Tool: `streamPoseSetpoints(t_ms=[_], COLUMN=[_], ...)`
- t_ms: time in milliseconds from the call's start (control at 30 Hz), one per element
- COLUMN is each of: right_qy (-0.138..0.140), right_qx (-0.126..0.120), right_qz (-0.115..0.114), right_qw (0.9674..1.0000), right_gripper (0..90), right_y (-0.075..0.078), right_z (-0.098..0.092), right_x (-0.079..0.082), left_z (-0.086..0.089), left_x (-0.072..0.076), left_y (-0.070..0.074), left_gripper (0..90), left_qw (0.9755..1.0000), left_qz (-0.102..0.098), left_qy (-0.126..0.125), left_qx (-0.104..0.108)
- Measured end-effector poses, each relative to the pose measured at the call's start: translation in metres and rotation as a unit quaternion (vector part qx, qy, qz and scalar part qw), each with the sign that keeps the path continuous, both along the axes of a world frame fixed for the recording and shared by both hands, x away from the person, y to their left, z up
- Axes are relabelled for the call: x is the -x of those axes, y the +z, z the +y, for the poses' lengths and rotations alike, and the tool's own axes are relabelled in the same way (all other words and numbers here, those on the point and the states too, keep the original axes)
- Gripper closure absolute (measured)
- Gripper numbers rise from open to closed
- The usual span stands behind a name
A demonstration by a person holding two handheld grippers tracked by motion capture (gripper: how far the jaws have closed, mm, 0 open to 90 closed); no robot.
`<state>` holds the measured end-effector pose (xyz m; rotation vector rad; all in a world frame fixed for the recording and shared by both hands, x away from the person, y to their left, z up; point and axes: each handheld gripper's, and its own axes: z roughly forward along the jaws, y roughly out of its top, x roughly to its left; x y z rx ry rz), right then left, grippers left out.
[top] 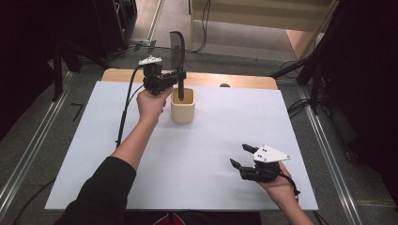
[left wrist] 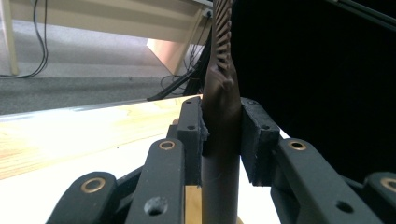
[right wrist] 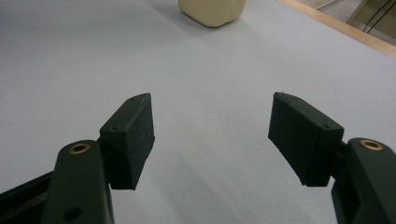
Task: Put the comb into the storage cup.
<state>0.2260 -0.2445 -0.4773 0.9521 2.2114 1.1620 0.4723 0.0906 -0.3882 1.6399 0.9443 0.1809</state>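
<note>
Comb [top: 177,47], dark and long-handled, stands upright with its lower end inside the cream cup [top: 183,107] at the far middle of the white table [top: 94,150]; its toothed blade rises well above the cup rim. The left gripper [top: 180,77] is clenched on the comb's handle just above the rim, approaching from the cup's left side; in the left gripper view the 2 jaws press the handle [left wrist: 221,140] from either side, with the teeth [left wrist: 223,28] visible higher up. The step in hand appears to be either setting the comb into the cup or drawing it out; the pictures alone do not decide between the 2. If it is placement, the next move calls for letting go once the comb's end rests on the cup floor, then backing away sideways so the jaws do not tip the cup. If it is removal, a straight vertical lift is needed to clear the rim. The right gripper [top: 238,156] lies near the table's front right, well apart from the cup, its jaws released and spread wide over bare surface [right wrist: 210,121], holding nothing.
</note>
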Motion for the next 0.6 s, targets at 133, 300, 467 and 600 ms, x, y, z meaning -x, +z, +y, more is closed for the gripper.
streamPoseSetpoints(t_ms=[133,300,467,600], right_qy=[-0.002,0.002,0.000,-0.001], right_qx=[0.000,0.004,0.001,-0.003], right_qz=[0.000,-0.006,-0.005,-0.014], right_qw=[1.0000,1.0000,1.0000,0.9999], right_gripper=[29.3,29.3,29.4,29.3], right_y=[0.000,0.001,0.000,0.002], right_z=[0.000,0.000,0.000,-0.001], right_x=[0.000,-0.001,-0.002,-0.002], left_z=[0.000,0.000,-0.002,-0.002], left_x=[-0.002,-0.003,-0.004,-0.004], left_y=[-0.005,-0.013,-0.017,-0.022], left_gripper=[73.0,72.9,72.9,72.9], left_qw=[1.0000,0.9999,0.9999,0.9998], left_qz=[0.005,0.007,0.000,0.002], left_qy=[0.002,-0.001,-0.012,-0.021], left_qx=[0.001,0.014,0.008,0.002])
